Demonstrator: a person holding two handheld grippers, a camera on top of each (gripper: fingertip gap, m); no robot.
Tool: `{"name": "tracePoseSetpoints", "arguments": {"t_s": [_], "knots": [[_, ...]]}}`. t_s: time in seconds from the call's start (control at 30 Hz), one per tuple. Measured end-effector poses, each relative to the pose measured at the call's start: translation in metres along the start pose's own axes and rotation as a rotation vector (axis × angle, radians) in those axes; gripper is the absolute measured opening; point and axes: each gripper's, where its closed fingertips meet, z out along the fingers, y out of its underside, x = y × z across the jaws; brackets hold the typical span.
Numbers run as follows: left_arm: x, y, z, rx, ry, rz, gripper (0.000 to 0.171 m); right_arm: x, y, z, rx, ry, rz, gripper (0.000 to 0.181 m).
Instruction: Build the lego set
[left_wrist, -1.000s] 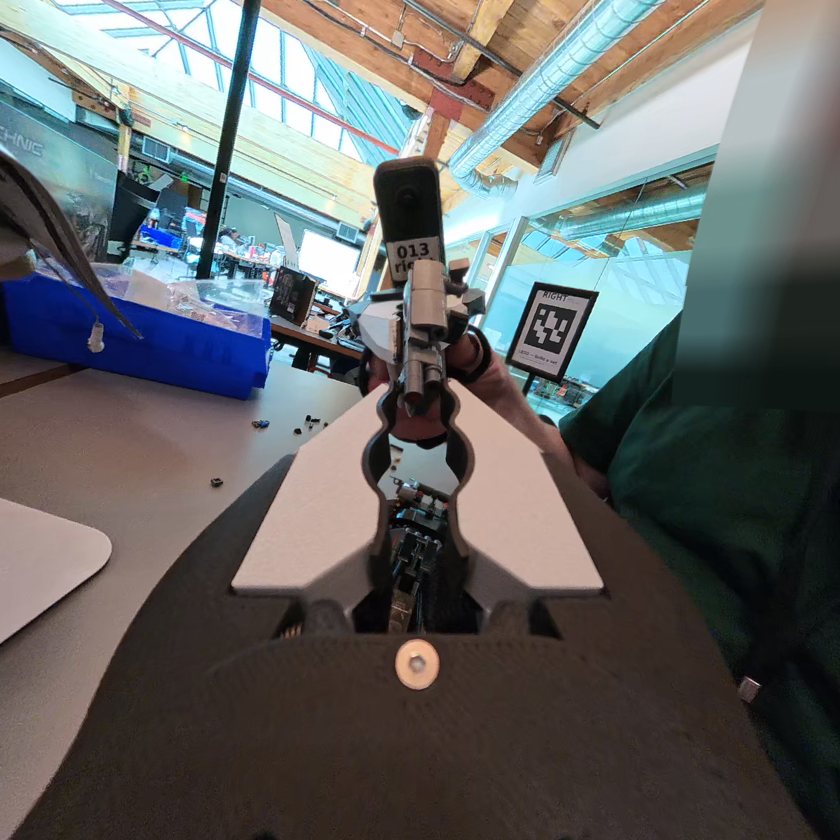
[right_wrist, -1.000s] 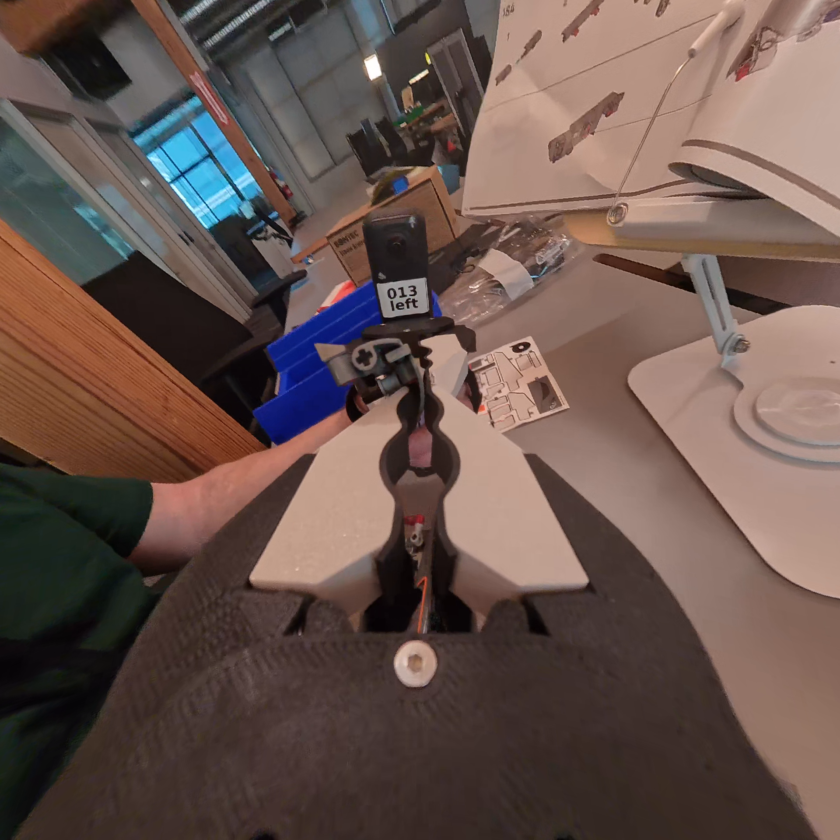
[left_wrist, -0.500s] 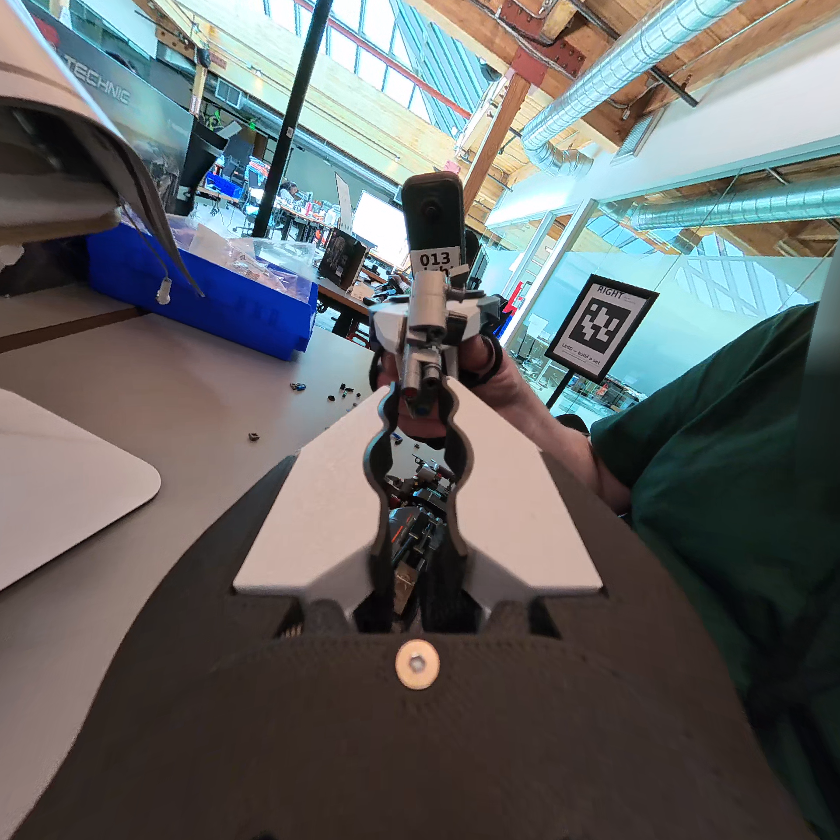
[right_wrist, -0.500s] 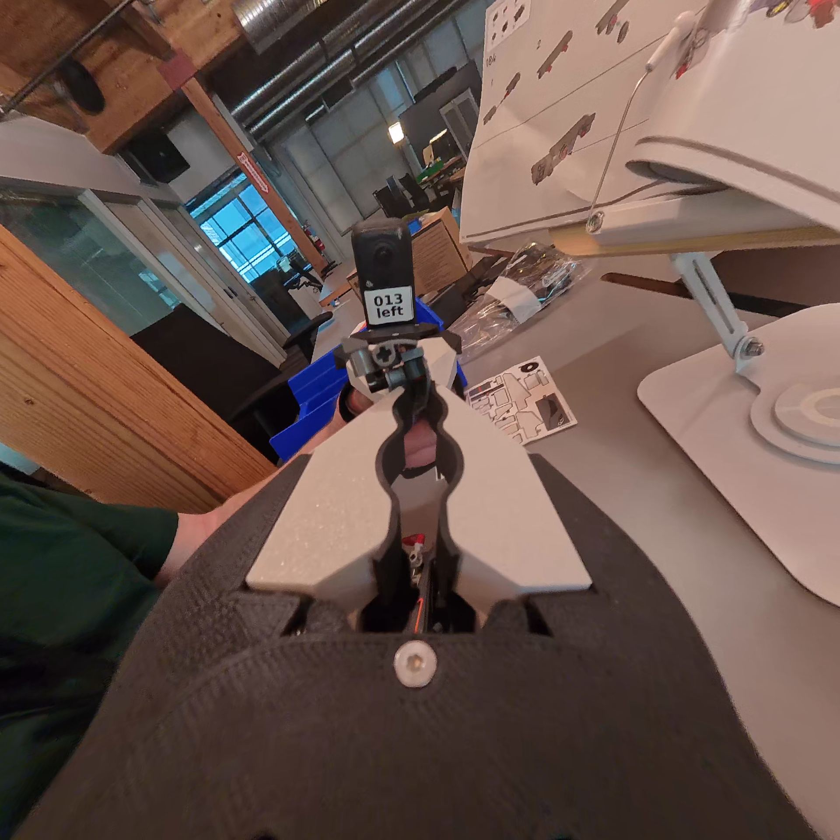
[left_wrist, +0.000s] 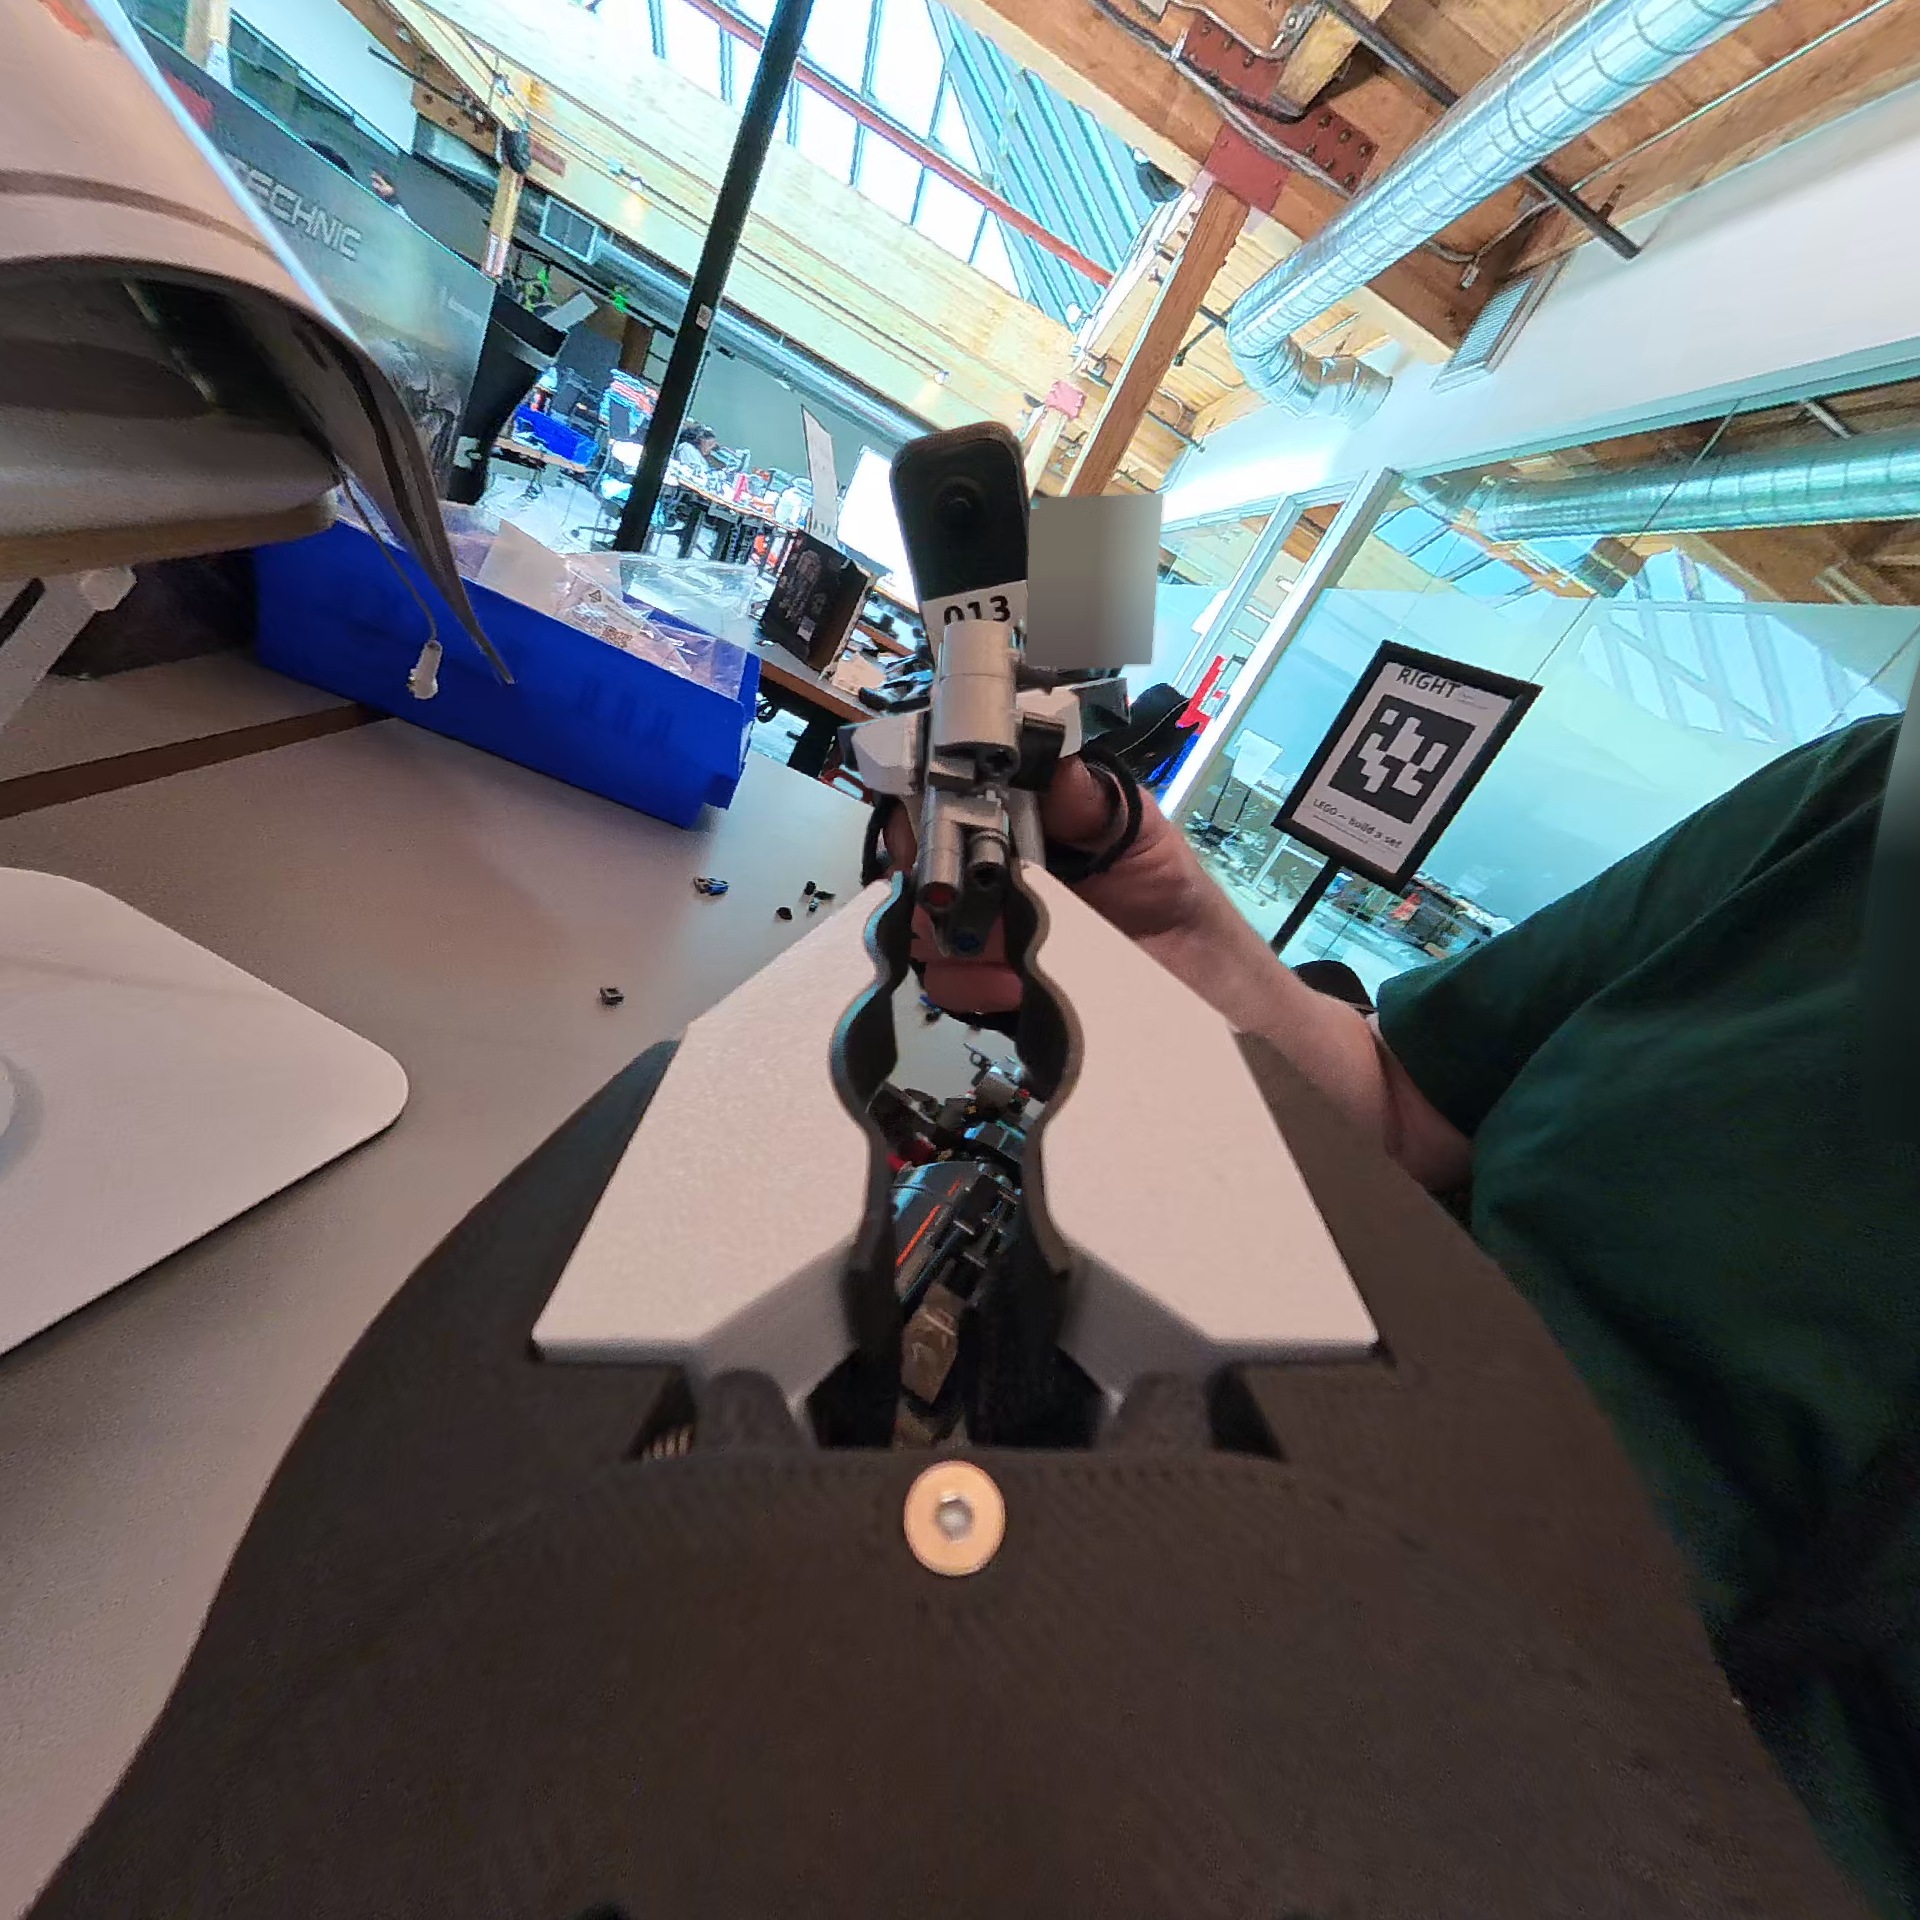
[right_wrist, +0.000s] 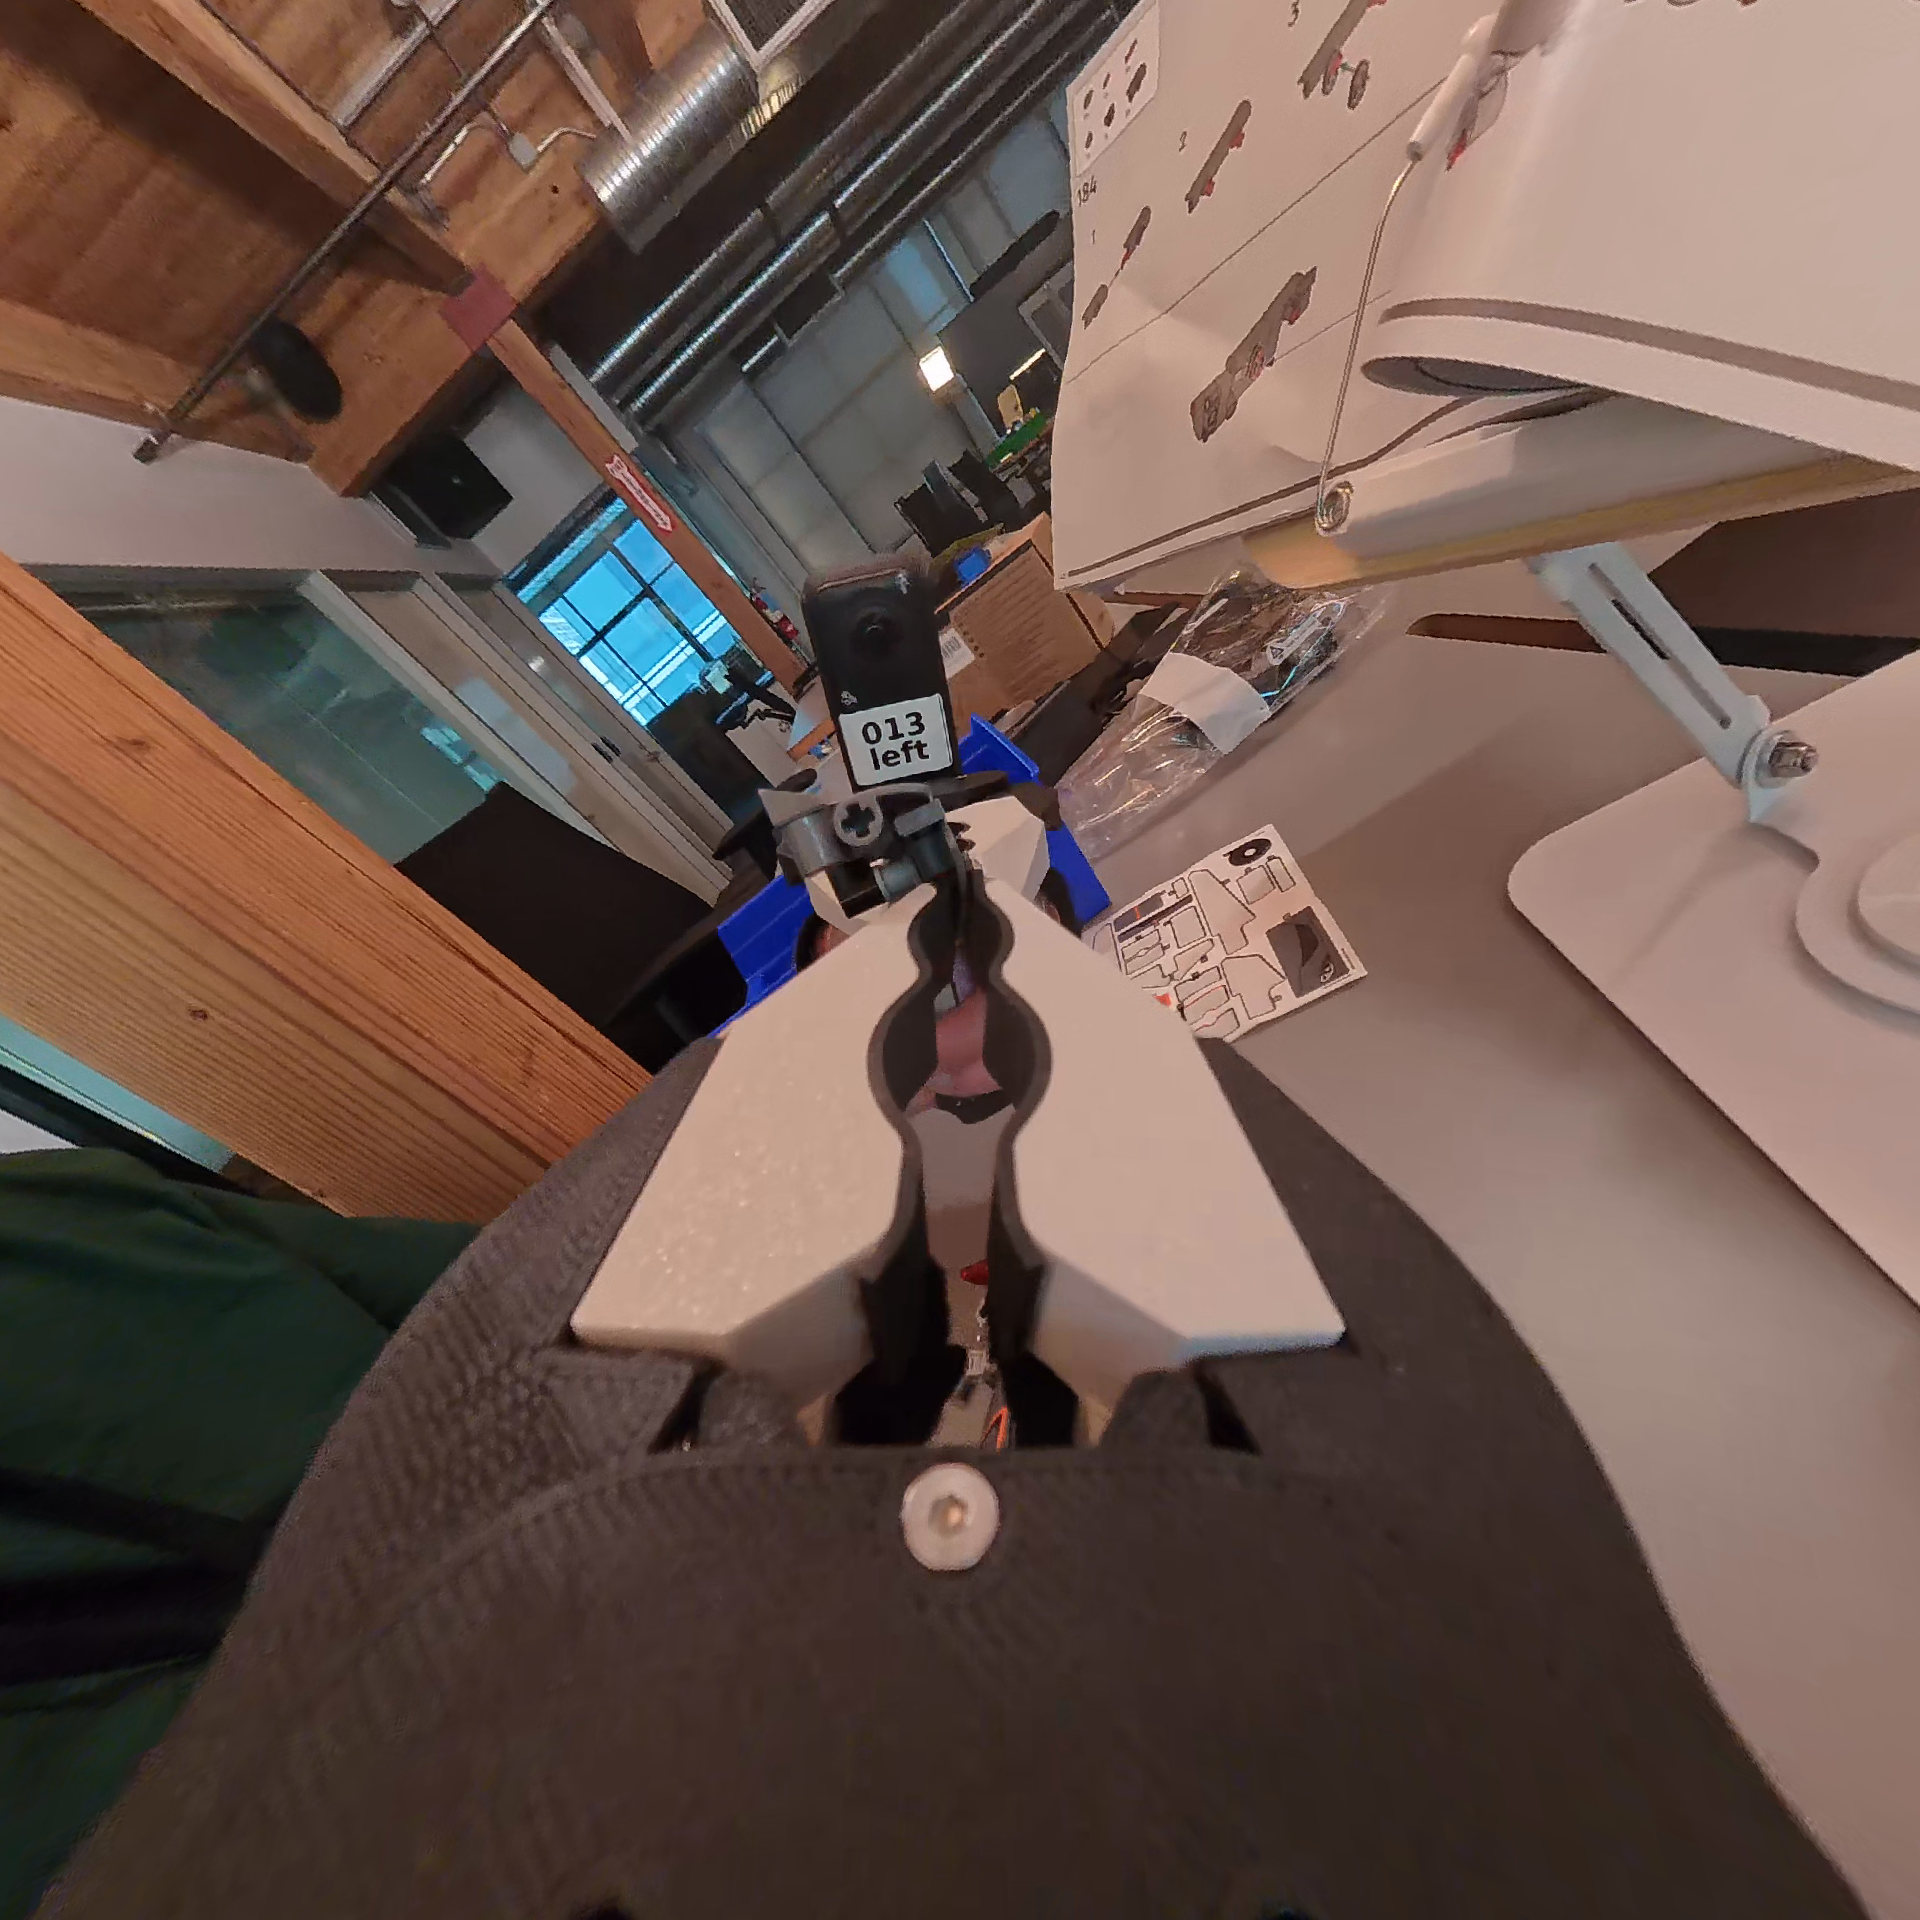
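Note:
A small grey lego assembly (left_wrist: 966, 790) is held in the air between my two grippers, which face each other. My left gripper (left_wrist: 961, 914) is shut on its near end, where a red and a blue pin end show. My right gripper (right_wrist: 951, 909) is shut on a thin dark part of the same assembly (right_wrist: 868, 842), whose grey cross-axle end points at the camera. Each view shows the other gripper's camera behind the assembly. A dark lego model (left_wrist: 956, 1174) shows through the gap between the left fingers, below.
A white stand base (left_wrist: 156, 1091) holds the open instruction booklet (right_wrist: 1351, 260). A blue bin (left_wrist: 499, 665) with plastic bags, a sticker sheet (right_wrist: 1226, 935) and small loose pieces (left_wrist: 790, 904) lie on the grey table. A person's green sleeve (left_wrist: 1662, 1143) is at the right. My two grippers' fingertips are within a few centimetres of each other.
Both grippers have stayed shut on the assembly while turning with it. The left view has swung left, bringing more of the stand into view; the right view has tilted up.

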Motion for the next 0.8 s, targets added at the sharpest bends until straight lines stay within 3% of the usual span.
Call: {"name": "tracePoseSetpoints", "arguments": {"t_s": [0.4, 0.8], "knots": [[0.004, -0.003, 0.002, -0.051, -0.114, 0.241, 0.013, -0.006, -0.003, -0.002, 0.05, -0.084, 0.088, 0.0], [0.014, -0.018, 0.0, 0.034, -0.131, 0.342, 0.02, -0.013, -0.016, -0.004, 0.179, -0.192, 0.178, 0.0]]}}
